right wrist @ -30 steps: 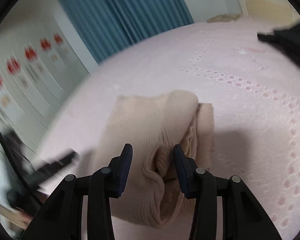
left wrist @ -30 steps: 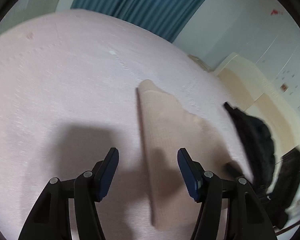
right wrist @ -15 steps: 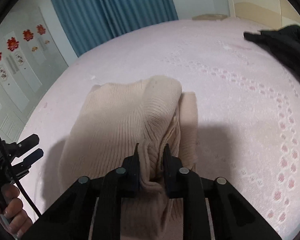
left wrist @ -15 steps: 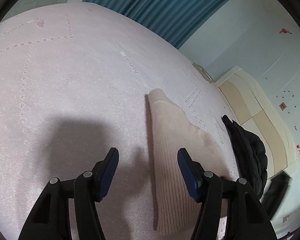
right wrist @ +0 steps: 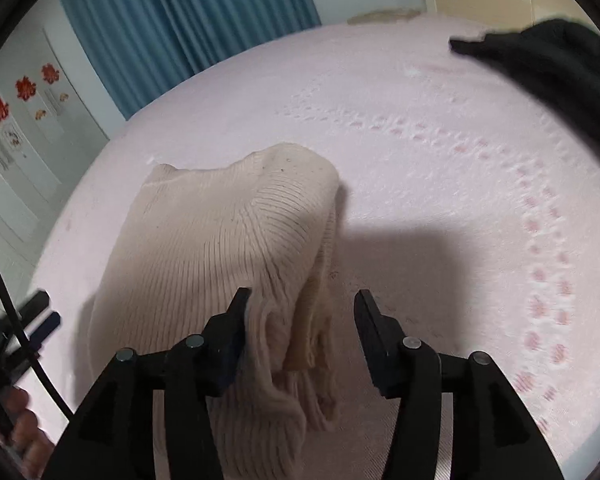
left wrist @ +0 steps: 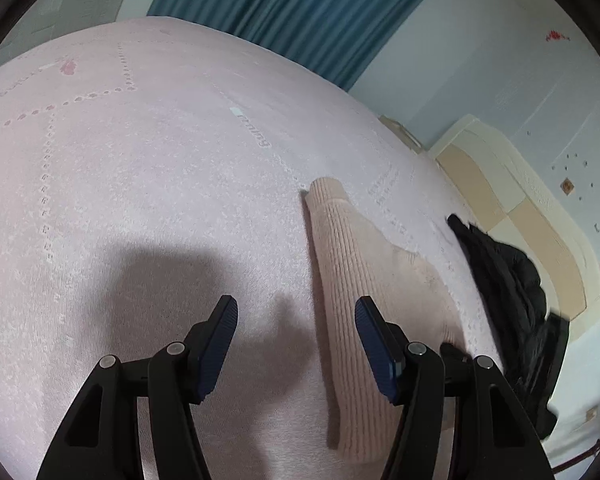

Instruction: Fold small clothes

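Note:
A beige ribbed knit sweater (right wrist: 228, 240) lies partly folded on the pink bedspread (right wrist: 440, 160), its upper layer humped over the lower one. My right gripper (right wrist: 302, 308) hangs just above the sweater's near right edge. Its jaws are opening: a bunched fold sits between them against the left finger, and the right finger stands apart from it. In the left wrist view the sweater (left wrist: 348, 280) runs as a long strip past the right finger. My left gripper (left wrist: 296, 320) is open over the bedspread (left wrist: 120, 200), holding nothing.
A black jacket (left wrist: 504, 292) lies on the bed's right side, also seen in the right wrist view's top corner as a dark jacket (right wrist: 560, 56). Behind are blue curtains (left wrist: 300, 12) and a cream headboard (left wrist: 520, 232). A person's hand (right wrist: 20, 432) shows low at left.
The right jaws closed on the sweater's bunched fold half a second ago and have now spread apart, letting it go. The left gripper stayed open and about where it was.

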